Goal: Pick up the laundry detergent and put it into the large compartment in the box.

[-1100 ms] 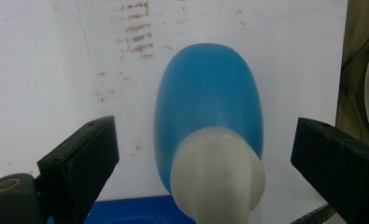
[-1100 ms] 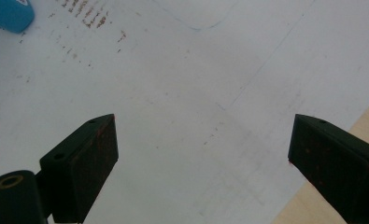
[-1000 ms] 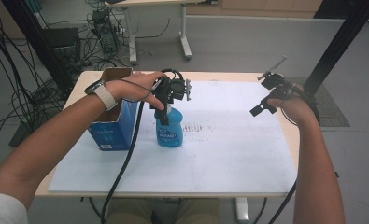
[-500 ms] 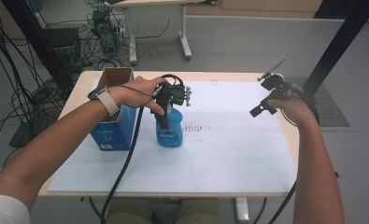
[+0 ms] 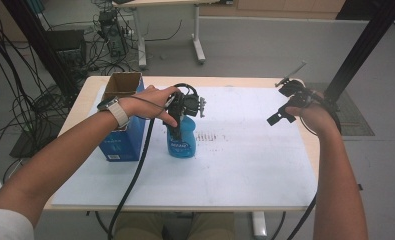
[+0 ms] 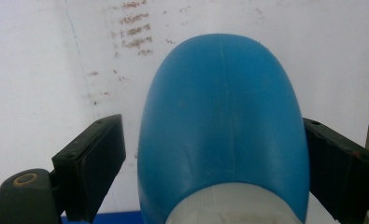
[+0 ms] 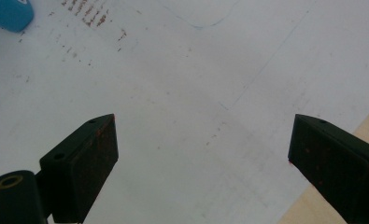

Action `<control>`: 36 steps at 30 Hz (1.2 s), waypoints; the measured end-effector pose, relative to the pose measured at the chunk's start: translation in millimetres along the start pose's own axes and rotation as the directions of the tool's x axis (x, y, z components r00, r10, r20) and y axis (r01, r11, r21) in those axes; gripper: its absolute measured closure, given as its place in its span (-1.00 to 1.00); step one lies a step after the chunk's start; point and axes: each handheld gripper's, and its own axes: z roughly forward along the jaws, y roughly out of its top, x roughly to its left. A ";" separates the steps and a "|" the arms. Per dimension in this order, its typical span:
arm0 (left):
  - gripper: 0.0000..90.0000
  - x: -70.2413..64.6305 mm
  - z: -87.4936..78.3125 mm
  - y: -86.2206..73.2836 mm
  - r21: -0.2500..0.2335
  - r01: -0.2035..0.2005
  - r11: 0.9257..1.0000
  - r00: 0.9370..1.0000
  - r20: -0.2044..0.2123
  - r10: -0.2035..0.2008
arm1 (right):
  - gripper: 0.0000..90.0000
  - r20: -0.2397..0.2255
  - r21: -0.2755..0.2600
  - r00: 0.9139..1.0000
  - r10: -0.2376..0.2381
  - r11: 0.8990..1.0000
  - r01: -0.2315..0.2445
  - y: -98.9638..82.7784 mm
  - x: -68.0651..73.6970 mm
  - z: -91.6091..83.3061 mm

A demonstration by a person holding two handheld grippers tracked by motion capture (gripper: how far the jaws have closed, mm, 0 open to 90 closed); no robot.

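Your one blue bottle stands upright on the white sheet, just beside the single blue box — long axis vertical, white cap end up. Your left gripper comes down over it from above, wrist bent, forearm stretched across the table. Its jaws have just been closing, the bottle between them — the right-hand pad touches, the left-hand one shows a gap. Your right gripper hovers well apart, jaws spread wide, holding nothing.
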 end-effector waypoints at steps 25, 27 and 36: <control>-0.35 -3.0 0.9 -1.7 -0.012 -0.004 1.000 1.000 -0.006 0.004 | -0.82 -0.002 -0.003 1.000 -0.004 1.000 0.004 1.1 0.0 1.1; -0.31 -0.8 0.0 -3.1 -0.018 -0.006 1.000 1.000 0.006 0.006 | -0.82 -0.002 -0.002 1.000 -0.004 1.000 0.004 1.5 0.3 1.3; -0.15 -2.7 0.5 -2.7 -0.015 -0.007 1.000 1.000 -0.004 0.006 | -0.82 -0.002 -0.003 1.000 0.000 1.000 0.000 -0.4 0.0 0.8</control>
